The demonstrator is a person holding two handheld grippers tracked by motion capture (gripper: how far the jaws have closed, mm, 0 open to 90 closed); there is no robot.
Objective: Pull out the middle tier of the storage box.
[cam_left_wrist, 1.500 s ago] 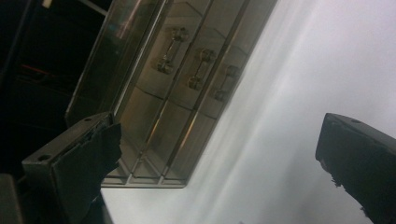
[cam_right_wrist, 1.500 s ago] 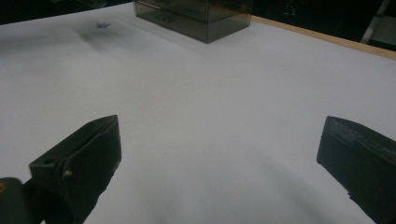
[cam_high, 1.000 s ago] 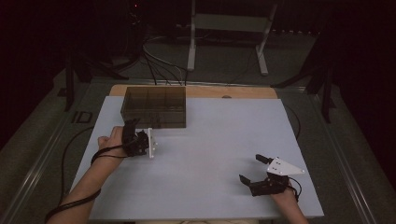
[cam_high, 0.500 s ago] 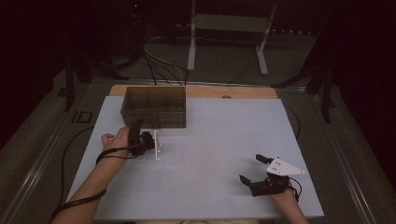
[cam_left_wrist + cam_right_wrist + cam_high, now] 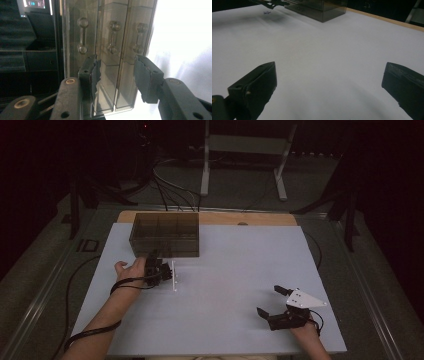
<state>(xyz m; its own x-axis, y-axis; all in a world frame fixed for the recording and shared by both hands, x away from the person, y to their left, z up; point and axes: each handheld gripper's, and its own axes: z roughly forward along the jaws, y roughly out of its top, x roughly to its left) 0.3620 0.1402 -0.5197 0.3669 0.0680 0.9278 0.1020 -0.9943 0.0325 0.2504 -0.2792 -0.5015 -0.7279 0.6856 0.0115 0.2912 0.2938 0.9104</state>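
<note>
Left gripper view shows my left fingers [image 5: 117,75] closing around a drawer front of the smoky drawer box [image 5: 165,234] at the surface's [image 5: 240,270] far-left, not yet pinching. I should centre, squeeze, then pull straight. My right fingers [image 5: 269,301] rest released.
</note>
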